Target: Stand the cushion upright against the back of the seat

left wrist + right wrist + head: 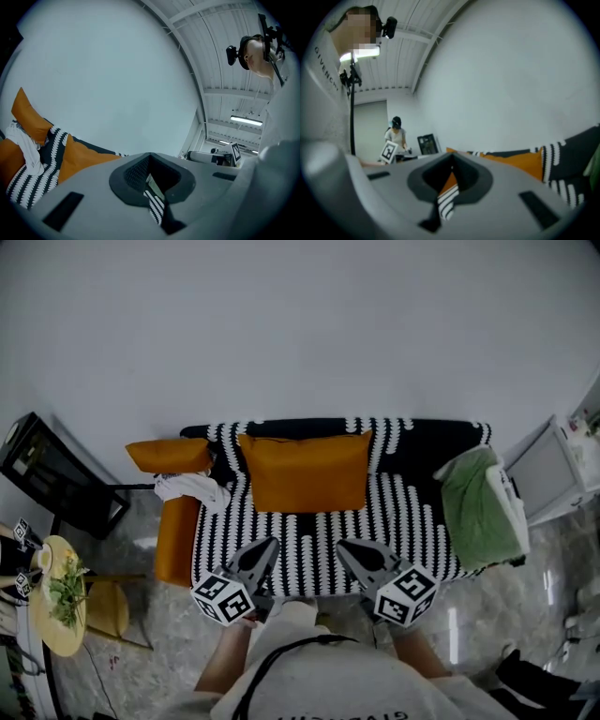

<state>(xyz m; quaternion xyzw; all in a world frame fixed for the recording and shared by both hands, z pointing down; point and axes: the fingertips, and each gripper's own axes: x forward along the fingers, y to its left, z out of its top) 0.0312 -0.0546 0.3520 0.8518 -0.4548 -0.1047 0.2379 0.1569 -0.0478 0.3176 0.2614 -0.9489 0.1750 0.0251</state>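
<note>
Head view: cushion upright, both grippers clear of it.
Rectangular orange fabric cushion (307, 472) stands against the seat back, ahead of and apart from both jaw pairs. Left gripper (267, 543) and right gripper (345, 547) have their jaws pressed together, gripping nothing. Risk, as judged: with nothing propping its front, it may slump onto the black-and-white striped sofa cover (309, 538) if brushed. Beyond the jaws, plain grey wall (300, 324); outward of the right jaws, glossy marbled floor (525, 587).

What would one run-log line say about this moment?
cushion: upright against sofa back | left tool: shut, empty | right tool: shut, empty | both over seat
</note>
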